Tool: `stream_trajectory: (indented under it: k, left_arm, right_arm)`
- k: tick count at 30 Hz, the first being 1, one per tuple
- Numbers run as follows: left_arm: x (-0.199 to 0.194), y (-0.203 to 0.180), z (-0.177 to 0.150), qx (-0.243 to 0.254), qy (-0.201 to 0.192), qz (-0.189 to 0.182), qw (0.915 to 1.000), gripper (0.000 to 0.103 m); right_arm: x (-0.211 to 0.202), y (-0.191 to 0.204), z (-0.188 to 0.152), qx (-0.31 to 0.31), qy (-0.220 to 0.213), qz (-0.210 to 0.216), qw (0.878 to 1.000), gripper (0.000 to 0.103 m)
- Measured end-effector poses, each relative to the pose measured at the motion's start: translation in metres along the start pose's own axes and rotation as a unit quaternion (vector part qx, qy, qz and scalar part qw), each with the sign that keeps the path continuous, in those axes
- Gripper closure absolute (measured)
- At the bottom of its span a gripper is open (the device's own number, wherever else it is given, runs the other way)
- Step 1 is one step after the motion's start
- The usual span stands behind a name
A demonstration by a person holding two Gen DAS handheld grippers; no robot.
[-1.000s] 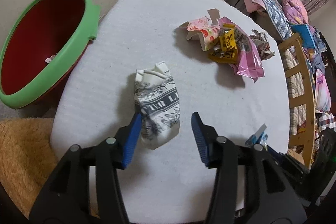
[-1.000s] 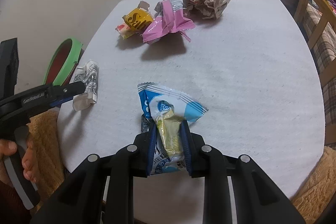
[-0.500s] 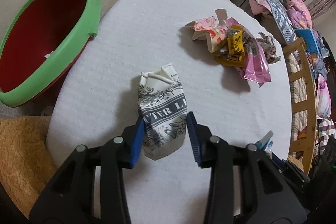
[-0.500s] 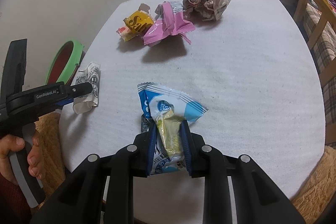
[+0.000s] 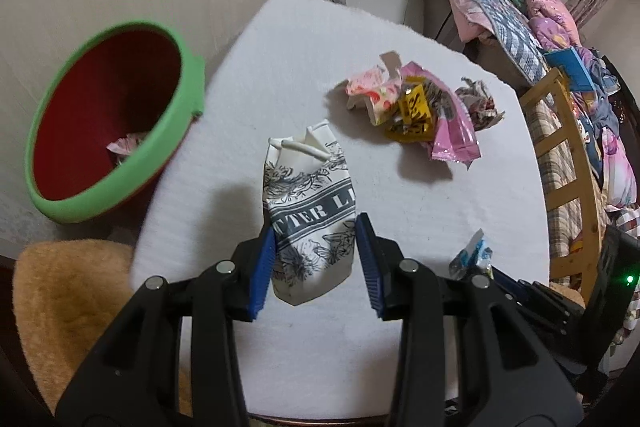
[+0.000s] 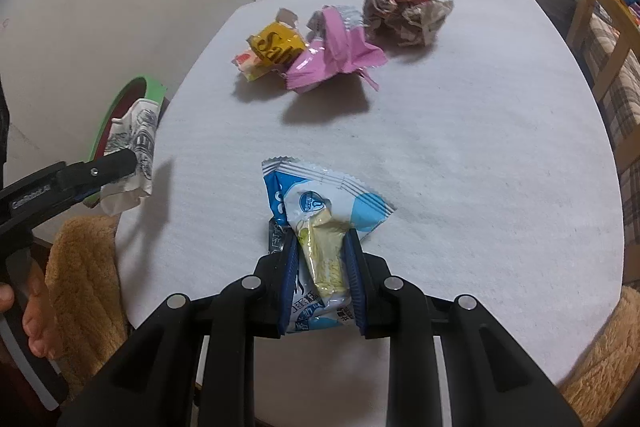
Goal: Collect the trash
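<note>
White table (image 5: 304, 39) bears wrappers; left claw (image 5: 316, 267) clamps carton (image 5: 310, 211), right claw (image 6: 320, 279) pinches packet (image 6: 320, 227).

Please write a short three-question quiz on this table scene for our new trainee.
1. True or false: the left tongs hold the black-and-white carton.
2. What do the right tongs grip?
   A. pink wrapper
   B. blue-and-white wrapper
   C. yellow packet
3. What colour is the bin's rim?

Key:
1. True.
2. B, the blue-and-white wrapper.
3. Green.
</note>
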State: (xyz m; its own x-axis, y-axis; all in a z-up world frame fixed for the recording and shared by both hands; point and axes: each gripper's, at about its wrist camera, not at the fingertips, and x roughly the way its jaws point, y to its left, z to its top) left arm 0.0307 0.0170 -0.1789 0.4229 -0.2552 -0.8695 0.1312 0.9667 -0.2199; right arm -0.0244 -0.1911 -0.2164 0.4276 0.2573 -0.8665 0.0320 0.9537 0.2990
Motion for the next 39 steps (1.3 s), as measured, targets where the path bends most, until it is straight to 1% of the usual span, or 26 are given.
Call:
stream_trajectory:
  k: [6,9,17,23,29,39]
  left_arm:
    - [-0.012,0.008,0.002,-0.009,-0.02,0.007,0.9997,0.065]
    - [-0.014,0.013,0.003,-0.015,-0.022,0.01,0.9996,0.065]
    - [-0.027,0.027,0.014,-0.015,-0.042,0.031,0.9985,0.065]
    - [-0.039,0.042,0.02,-0.033,-0.061,0.039,0.9968,0.065]
    - [-0.041,0.05,0.021,-0.041,-0.062,0.044,0.9962,0.065]
    - [-0.042,0.057,0.02,-0.049,-0.066,0.049,0.9955,0.065]
  right_arm:
    - [-0.006,0.014,0.005,-0.024,-0.011,0.004,1.0,0.08]
    - [-0.007,0.021,0.008,-0.036,-0.012,0.003,0.999,0.08]
    - [-0.01,0.039,0.023,-0.049,-0.022,0.008,0.998,0.08]
    - [-0.014,0.052,0.029,-0.064,-0.03,0.012,0.997,0.08]
    - [-0.011,0.062,0.027,-0.075,-0.024,0.015,0.997,0.08]
    - [-0.007,0.062,0.028,-0.078,-0.018,0.018,0.997,0.08]
